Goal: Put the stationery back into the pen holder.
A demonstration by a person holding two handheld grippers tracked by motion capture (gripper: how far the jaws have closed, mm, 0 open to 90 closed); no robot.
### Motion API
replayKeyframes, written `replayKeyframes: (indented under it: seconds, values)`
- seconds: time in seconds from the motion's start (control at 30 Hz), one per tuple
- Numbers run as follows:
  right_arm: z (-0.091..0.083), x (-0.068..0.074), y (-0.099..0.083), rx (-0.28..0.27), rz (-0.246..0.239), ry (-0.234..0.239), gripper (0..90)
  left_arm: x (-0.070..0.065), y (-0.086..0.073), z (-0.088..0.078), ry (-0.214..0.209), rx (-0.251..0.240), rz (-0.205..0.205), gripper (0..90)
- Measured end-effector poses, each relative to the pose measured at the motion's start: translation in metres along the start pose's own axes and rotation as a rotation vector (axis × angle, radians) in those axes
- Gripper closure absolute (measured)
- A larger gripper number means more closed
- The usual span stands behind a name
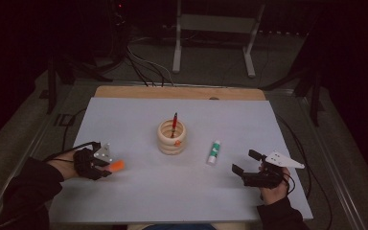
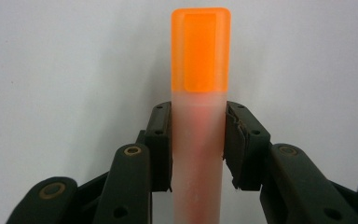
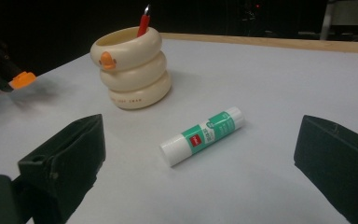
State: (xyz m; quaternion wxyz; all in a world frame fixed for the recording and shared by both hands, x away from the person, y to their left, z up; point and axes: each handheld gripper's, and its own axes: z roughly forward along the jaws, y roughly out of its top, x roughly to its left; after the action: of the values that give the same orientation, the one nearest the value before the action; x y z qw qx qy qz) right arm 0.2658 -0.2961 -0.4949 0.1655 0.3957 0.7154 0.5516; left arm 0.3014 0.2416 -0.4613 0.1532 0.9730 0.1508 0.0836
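Two black pads of the left gripper (image 2: 198, 144) pinch an orange-capped highlighter (image 2: 199, 107); its lower barrel is cut off at the frame edge. Ahead of the right gripper (image 3: 200, 158), whose jaws stand spread and empty, lies a glue stick (image 3: 201, 135); beyond it a ringed holder (image 3: 133, 74) hides most of a red pen (image 3: 143, 23).

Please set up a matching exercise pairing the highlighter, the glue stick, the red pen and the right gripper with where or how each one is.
Things:
1. highlighter
2. glue stick
3. red pen
4. right gripper

Places or states:
A. standing in the cream pen holder
B. open, holding nothing
C. clamped in the left gripper
D. lying flat on the table

Pairs: 1-C, 2-D, 3-A, 4-B
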Motion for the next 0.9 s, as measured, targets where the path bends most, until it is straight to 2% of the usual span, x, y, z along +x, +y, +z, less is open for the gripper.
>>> replayKeyframes:
  seconds: [0.13,0.23,0.47,0.6,0.7,0.73,0.87,0.9]
  values:
    - [0.000,0.000,0.000,0.000,0.000,0.002,2.1,0.001,0.002,0.000,-0.023,-0.014,-0.017,65.7]
    - [0.000,0.000,0.000,0.001,0.000,0.003,2.1,0.002,0.003,-0.001,-0.030,-0.049,-0.029,65.7]
    - [0.001,0.000,0.000,0.005,0.000,0.004,2.1,0.004,0.009,-0.003,-0.030,-0.107,-0.041,65.7]
    - [0.001,0.000,0.000,0.004,-0.008,-0.003,2.1,0.005,0.014,-0.007,-0.037,-0.170,-0.052,65.7]
    - [0.000,0.001,0.000,0.006,-0.012,-0.010,2.1,0.006,0.017,-0.009,-0.041,-0.201,-0.055,65.7]
    - [0.000,0.001,0.000,0.010,-0.014,-0.009,2.1,0.006,0.018,-0.009,-0.054,-0.208,-0.060,65.6]
    - [0.001,0.001,0.000,0.019,-0.023,-0.006,2.1,0.007,0.023,-0.009,-0.052,-0.238,-0.055,65.7]
    - [0.001,0.002,0.000,0.021,-0.024,-0.007,2.1,0.007,0.024,-0.009,-0.059,-0.254,-0.068,65.7]
